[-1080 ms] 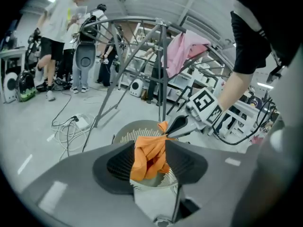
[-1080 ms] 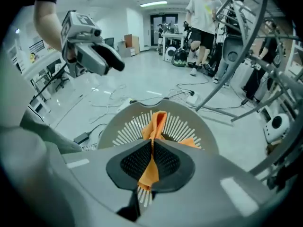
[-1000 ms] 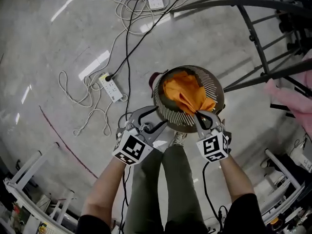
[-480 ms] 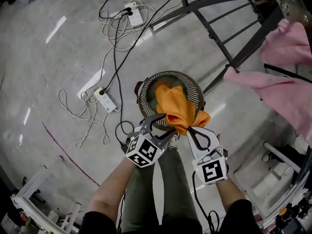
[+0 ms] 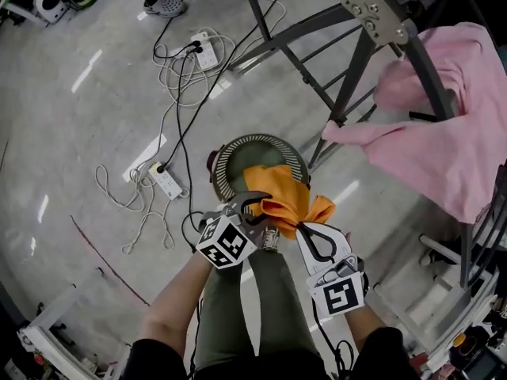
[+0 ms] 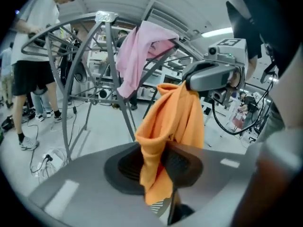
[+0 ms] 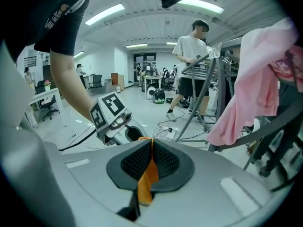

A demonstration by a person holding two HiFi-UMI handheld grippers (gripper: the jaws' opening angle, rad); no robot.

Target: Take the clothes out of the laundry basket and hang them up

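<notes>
An orange cloth (image 5: 287,200) hangs lifted above the round laundry basket (image 5: 238,153) on the floor, its lower end still over the basket's rim. My right gripper (image 5: 305,229) is shut on one edge of it; a thin orange fold (image 7: 150,167) shows pinched between its pads. My left gripper (image 5: 252,207) holds another part of the cloth (image 6: 173,122). Its jaws have just been closing, and the thick fold fills the gap between its pads. A pink garment (image 5: 444,141) is draped over the metal drying rack (image 5: 352,50) at the right.
Two power strips (image 5: 168,179) (image 5: 202,54) with tangled cables lie on the floor left of the basket. A person (image 6: 33,56) stands by the rack; a shoe (image 5: 162,5) shows at the top. Rack legs (image 5: 317,93) slant down beside the basket. White frames (image 5: 444,307) stand at lower right.
Both grippers have risen, and the orange cloth has come up out of the basket with them. The left gripper moved in to the cloth and closed around it. The rack and pink garment came into view.
</notes>
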